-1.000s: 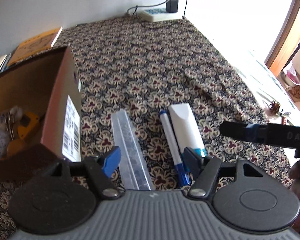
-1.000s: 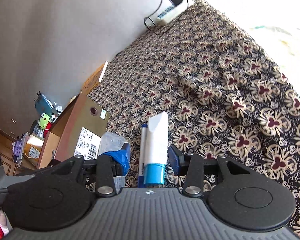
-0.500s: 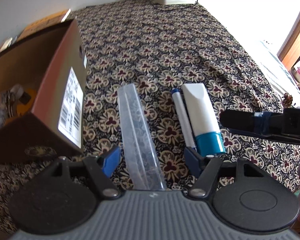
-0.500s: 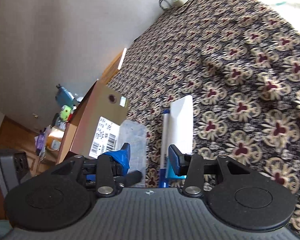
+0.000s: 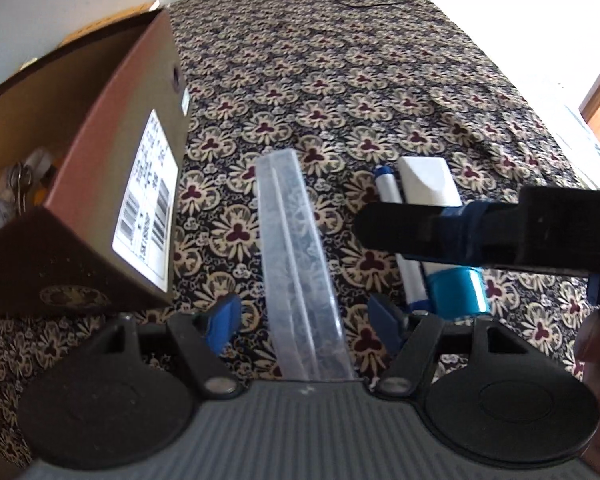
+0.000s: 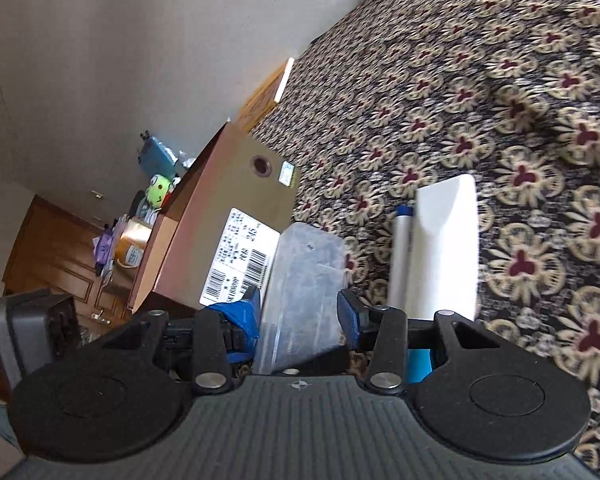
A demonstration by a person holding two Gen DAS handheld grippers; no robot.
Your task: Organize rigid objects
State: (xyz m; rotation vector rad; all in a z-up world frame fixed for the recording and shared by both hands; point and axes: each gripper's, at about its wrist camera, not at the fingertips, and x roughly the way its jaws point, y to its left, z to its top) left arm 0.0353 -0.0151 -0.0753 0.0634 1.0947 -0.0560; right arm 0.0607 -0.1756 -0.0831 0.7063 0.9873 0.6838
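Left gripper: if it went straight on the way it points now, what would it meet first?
Most likely the clear plastic case, which lies lengthwise between the open fingers of the left gripper. Depth is unclear, so it might pass just above it.

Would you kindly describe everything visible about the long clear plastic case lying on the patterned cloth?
The long clear plastic case is a narrow, translucent, frosted-looking box with a seam along its length. It lies flat on the floral patterned cloth, between the brown cardboard box and the white marker with blue cap, touching neither. The left gripper stands open astride its near end, with gaps on both sides.
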